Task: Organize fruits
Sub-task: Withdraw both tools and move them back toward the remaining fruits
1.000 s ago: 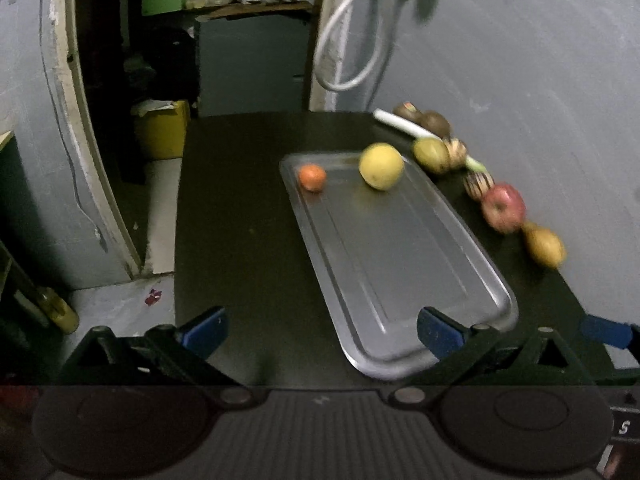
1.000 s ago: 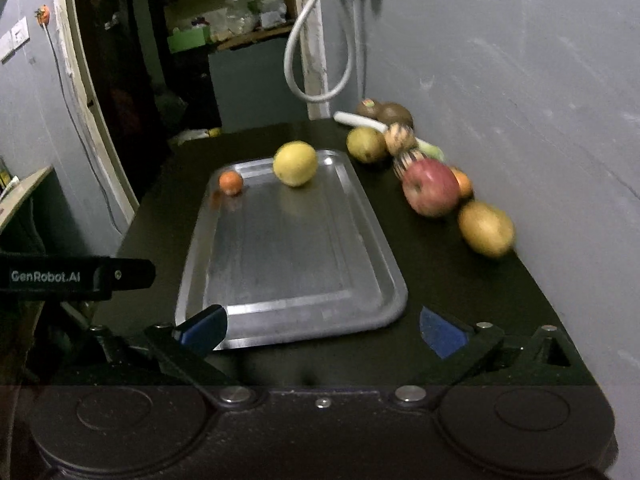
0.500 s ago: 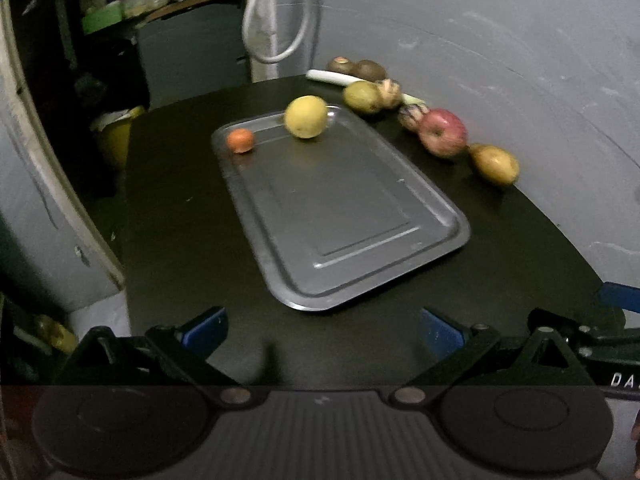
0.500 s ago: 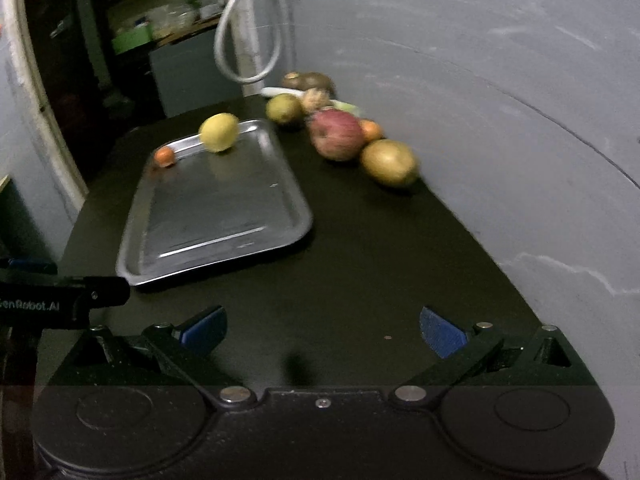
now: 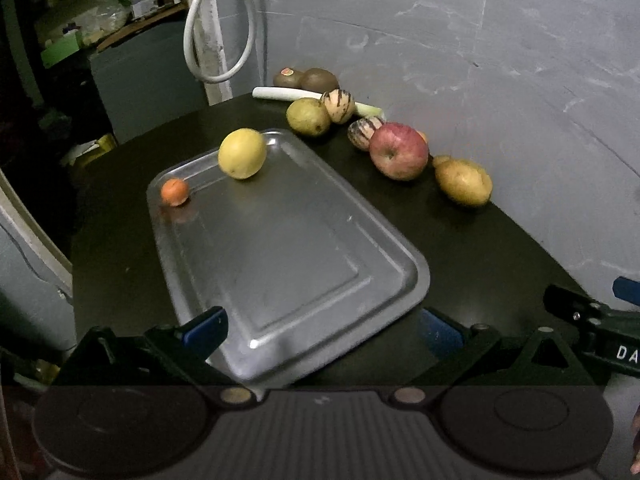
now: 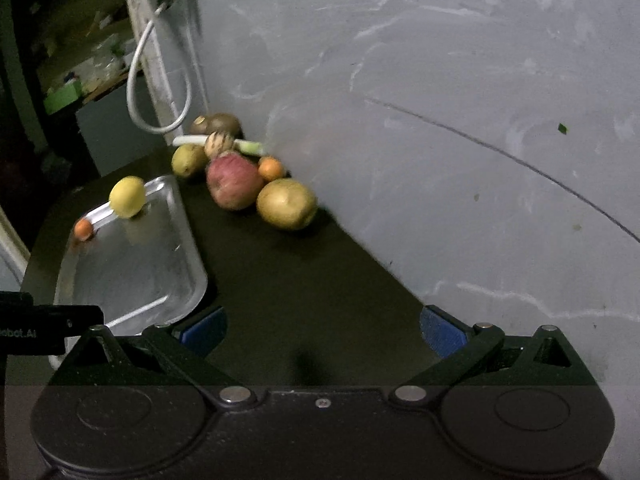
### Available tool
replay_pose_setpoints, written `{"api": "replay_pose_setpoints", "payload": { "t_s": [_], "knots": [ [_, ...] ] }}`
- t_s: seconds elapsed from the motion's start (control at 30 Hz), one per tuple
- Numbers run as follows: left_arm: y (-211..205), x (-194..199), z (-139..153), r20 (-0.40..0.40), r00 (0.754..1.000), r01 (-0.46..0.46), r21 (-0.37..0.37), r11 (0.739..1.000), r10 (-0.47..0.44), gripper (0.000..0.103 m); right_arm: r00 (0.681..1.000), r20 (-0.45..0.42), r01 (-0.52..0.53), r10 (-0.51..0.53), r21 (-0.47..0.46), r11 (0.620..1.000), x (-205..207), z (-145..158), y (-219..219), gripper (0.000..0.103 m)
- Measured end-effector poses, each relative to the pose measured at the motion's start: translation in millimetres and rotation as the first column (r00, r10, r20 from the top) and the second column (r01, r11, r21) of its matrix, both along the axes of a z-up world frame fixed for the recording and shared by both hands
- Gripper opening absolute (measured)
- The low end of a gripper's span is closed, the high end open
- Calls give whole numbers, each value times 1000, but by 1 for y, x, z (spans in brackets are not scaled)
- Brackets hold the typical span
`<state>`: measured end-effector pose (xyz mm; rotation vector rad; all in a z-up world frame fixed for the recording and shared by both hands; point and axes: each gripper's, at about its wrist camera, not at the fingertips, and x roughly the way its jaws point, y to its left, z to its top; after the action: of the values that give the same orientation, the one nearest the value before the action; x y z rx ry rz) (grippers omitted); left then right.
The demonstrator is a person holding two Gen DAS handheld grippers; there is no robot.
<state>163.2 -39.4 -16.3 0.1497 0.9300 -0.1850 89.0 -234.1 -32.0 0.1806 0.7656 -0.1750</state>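
A steel tray [image 5: 304,276] [image 6: 132,276] lies on the black table. In its far end rest a yellow round fruit [image 5: 242,153] [image 6: 127,196] and a small orange fruit [image 5: 175,191] [image 6: 83,229]. Along the wall sit a red apple [image 5: 399,151] [image 6: 234,182], a yellow-brown pear [image 5: 463,182] [image 6: 286,203], a green pear [image 5: 308,117] [image 6: 189,159], two striped fruits [image 5: 339,105], an orange [image 6: 271,169] and two kiwis [image 5: 319,79] [image 6: 222,123]. My left gripper [image 5: 322,330] hangs open over the tray's near edge. My right gripper [image 6: 322,330] is open over bare table, well short of the pear.
A white leek stalk [image 5: 280,93] lies behind the fruit row. The grey wall [image 6: 440,120] borders the table on the right. A white cable loop [image 5: 218,40] hangs at the far corner. Beyond the table's far edge stand a grey cabinet [image 5: 144,76] and cluttered shelves.
Both grippers swung toward the right, bringing the wall-side fruit row nearer the middle of each view. The left gripper also moved closer to the tray. No fruit moved; both grippers stayed open.
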Motion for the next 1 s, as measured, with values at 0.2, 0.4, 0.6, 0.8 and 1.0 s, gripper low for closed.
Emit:
{"api": "replay_pose_setpoints", "payload": {
  "t_s": [0.2,0.4,0.6,0.8,1.0],
  "knots": [
    [-14,36,0,-12,1000,-3,7,1000,3,103,1000,6,7,-7,18,1000,28,-7,-7,102],
    [-23,72,-2,-22,1000,-7,21,1000,8,103,1000,0,-15,15,46,999,58,-15,-5,102],
    [-31,103,-6,-41,999,-13,8,1000,13,103,999,16,-45,44,38,998,83,-17,3,102],
    [-38,135,-13,-81,997,-6,-94,996,-2,103,999,36,-38,36,32,999,104,-29,7,95],
    [-61,170,-23,-98,995,5,-151,989,-20,103,999,36,1,-2,47,999,131,-44,7,88]
  ]
}}
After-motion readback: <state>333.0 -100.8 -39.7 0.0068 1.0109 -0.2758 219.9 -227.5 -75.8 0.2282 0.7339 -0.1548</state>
